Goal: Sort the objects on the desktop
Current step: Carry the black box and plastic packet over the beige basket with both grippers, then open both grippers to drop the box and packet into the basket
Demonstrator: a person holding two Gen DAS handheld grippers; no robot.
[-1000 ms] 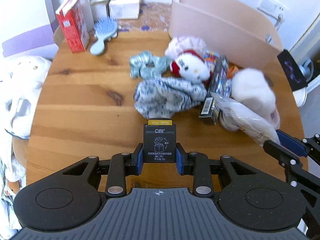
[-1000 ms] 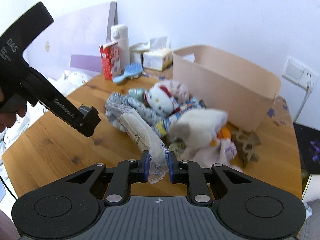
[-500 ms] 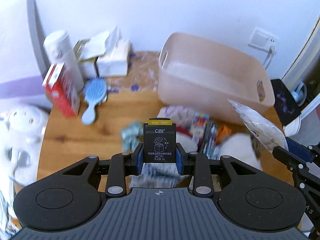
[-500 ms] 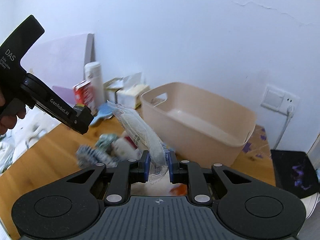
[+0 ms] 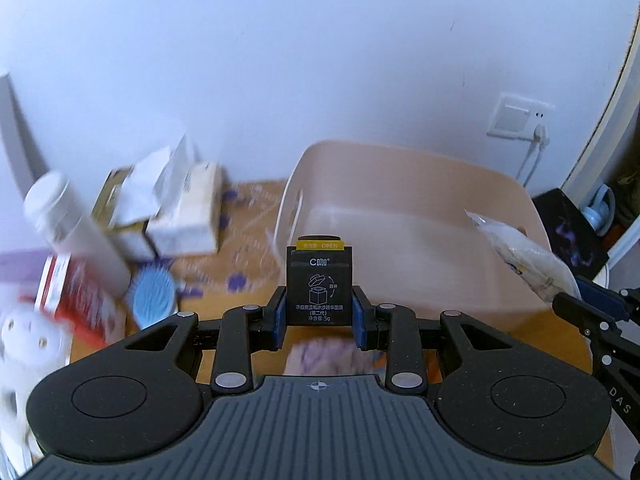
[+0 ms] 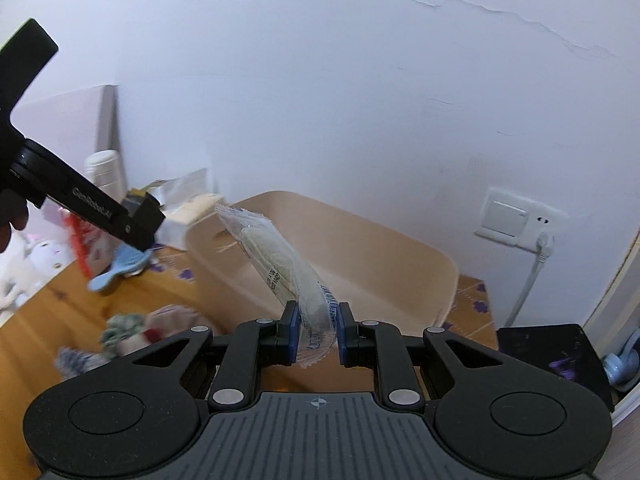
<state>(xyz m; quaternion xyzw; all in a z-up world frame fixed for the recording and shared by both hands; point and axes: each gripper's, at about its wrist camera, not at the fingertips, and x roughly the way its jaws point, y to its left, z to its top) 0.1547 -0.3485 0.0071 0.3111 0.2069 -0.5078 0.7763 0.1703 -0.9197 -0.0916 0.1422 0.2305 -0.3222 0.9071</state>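
Note:
My left gripper is shut on a small black box with a yellow top edge, held upright in front of the beige plastic bin. In the right wrist view my right gripper is shut on a clear plastic packet with a white filling, which sticks up toward the bin. That packet also shows at the right of the left wrist view, over the bin's right end. The left gripper's arm crosses the upper left of the right wrist view.
A wooden table carries a pile of soft toys and cloth below both grippers. At the back left stand a white bottle, tissue boxes, a red carton and a blue hairbrush. A wall socket sits right of the bin.
Both grippers have risen and moved away from the pile toward the bin, each keeping its object. The views now look over the bin and wall instead of down on the table.

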